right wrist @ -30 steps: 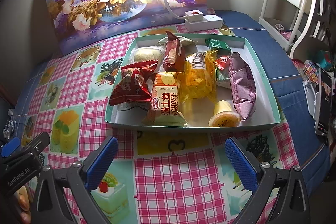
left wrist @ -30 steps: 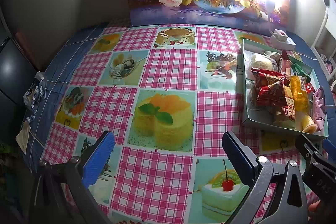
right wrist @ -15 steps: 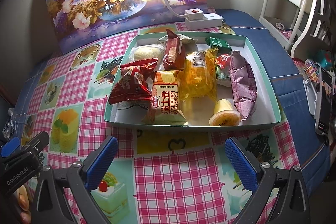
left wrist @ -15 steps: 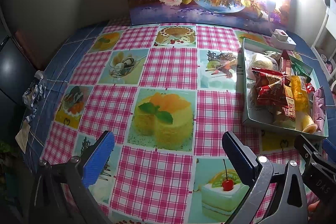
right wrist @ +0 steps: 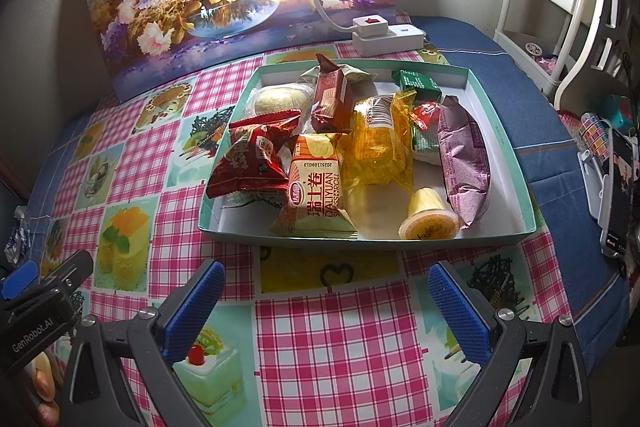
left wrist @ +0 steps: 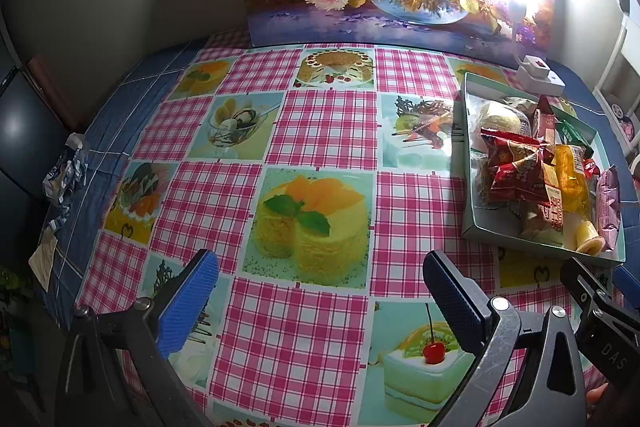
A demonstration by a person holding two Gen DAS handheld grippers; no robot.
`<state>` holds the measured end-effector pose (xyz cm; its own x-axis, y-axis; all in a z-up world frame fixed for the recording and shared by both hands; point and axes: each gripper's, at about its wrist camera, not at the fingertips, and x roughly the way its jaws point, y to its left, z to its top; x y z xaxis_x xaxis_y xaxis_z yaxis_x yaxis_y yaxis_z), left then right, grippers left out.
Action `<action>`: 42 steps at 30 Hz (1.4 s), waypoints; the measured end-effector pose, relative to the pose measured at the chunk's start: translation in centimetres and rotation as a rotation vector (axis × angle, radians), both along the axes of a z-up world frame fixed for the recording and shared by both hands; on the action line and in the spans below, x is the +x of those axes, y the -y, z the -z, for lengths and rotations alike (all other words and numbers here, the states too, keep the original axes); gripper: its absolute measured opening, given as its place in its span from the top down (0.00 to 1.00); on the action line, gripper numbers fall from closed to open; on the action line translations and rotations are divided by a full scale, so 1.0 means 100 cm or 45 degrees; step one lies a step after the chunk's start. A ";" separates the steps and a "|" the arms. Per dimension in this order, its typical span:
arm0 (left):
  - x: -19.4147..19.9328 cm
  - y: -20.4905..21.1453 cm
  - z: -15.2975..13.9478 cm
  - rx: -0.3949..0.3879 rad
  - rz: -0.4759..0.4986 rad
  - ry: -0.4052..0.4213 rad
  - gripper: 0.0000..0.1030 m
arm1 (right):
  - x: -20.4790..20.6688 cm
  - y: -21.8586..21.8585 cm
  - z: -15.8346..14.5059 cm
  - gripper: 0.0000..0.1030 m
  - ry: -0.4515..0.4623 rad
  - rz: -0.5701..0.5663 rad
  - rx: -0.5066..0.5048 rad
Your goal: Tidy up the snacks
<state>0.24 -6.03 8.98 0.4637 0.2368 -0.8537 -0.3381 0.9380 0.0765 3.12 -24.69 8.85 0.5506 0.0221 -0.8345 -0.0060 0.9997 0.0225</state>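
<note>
**Entry: snack tray, counter w/ check cloth**

- Tray (right wrist: 496, 147): shallow, teal rim, white inside, on the counter (right wrist: 332, 347) toward its right side; sits just ahead of the right gripper (right wrist: 326, 307).
- Contents, all inside the tray, piled loose and overlapping:
  - red packets (right wrist: 252, 159), left side
  - Swiss roll pack (right wrist: 316, 191), front centre, partly on other items
  - yellow clear bag (right wrist: 376, 147), centre
  - purple long packet (right wrist: 464, 163), right
  - jelly cup (right wrist: 430, 223), on its side at the front wall
  - brown packet (right wrist: 332, 99), propped up at the back
  - green box (right wrist: 418, 83), back right
  - pale round bun (right wrist: 280, 101), back left
- No snack seen loose on the cloth.
- Right gripper: jaws wide apart, nothing between, low over the cloth.
- Left gripper (left wrist: 320, 303): jaws wide apart, nothing between, over bare cloth well left of the tray.

**Stage:** fits either snacks gathered and done, or a jumble awaiting sorting. Can't settle which.

**Risks (judged):**
- Overlapping packets: pulling one may drag or tip its neighbours over the low rim.
- Jelly cup: round, on its side, likely to roll or slip from flat pads.
- Foil and film bags: slick, crushable; hard squeeze may burst or crumple contents.
- Light tray may slide if nudged.

**Hidden / unclear:**
- Items under the red packets and Swiss roll pack: only edges show.
- Small red-green wrapper beside the purple packet: type unclear.
- Lamp glare washes out the picture (right wrist: 180, 7) behind.
- From the left wrist view, the tray sits at the frame's edge, much foreshortened.
</note>
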 end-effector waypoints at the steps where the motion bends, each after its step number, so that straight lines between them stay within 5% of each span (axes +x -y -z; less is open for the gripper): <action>1: 0.000 0.000 0.000 -0.001 -0.001 0.000 0.01 | 0.000 0.000 0.000 0.00 0.000 0.000 0.000; 42: 0.000 -0.001 0.003 -0.003 -0.021 -0.023 0.01 | 0.000 0.000 0.003 0.00 -0.015 0.001 0.001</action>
<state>0.28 -5.90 8.65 0.4442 0.2425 -0.8625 -0.3522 0.9324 0.0808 3.10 -24.69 8.55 0.5407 0.0225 -0.8409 -0.0050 0.9997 0.0236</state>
